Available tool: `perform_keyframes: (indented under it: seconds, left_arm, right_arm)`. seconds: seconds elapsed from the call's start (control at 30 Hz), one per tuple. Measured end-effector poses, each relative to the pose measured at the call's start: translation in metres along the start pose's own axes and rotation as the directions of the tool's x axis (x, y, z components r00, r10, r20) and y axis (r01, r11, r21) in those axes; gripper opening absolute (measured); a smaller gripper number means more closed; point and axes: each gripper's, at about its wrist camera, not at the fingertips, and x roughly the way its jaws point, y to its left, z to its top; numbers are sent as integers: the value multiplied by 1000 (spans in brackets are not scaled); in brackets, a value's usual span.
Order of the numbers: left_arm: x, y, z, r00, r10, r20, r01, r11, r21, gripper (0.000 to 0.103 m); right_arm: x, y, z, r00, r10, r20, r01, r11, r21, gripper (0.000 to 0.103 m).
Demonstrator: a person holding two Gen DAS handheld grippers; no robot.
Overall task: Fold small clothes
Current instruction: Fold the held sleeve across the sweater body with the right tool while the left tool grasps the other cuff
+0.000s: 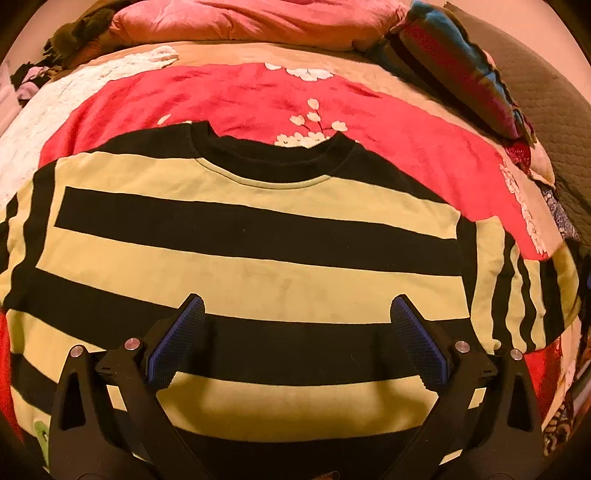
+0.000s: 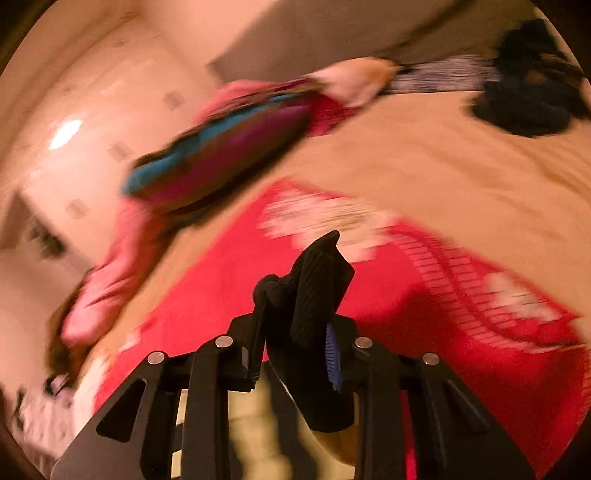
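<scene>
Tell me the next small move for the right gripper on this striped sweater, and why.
Probably carry the pinched black ribbed cuff across over the striped sweater body to fold that sleeve in. The right gripper is shut on the cuff and lifted over the red floral blanket, while the left gripper hangs open above the flat-spread body, holding nothing.

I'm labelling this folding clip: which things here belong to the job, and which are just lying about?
In the job:
- black and pale-yellow striped sweater
- its black ribbed cuff, clamped in the right gripper
- open left gripper

Lying about:
- red floral bedspread
- pink pillow
- multicoloured folded cloth
</scene>
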Motion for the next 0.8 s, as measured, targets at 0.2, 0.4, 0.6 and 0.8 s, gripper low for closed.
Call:
perform_keyframes:
  seconds: [0.2,0.4,0.6,0.8]
  left_arm:
    - [-15,21,5,1000,1,28,1,999,-41,95]
    - [-40,65,12,997,8,81,5,987,-163,95]
    - [-52,95,7,995,3,99,20,973,-230,95]
    - [-53,108,0,996,-6,91,30,963,-268,95]
  right_arm:
    - [13,95,-42,970,202,-138,-224,959,-173,26]
    - [28,173,-113,903,292,-316,-384,879,-284,26]
    - [37,219,-177,863,275,-424,-450,801,-396,45]
    - [27,218,-160,813,355,-461,-530,779,-335,73]
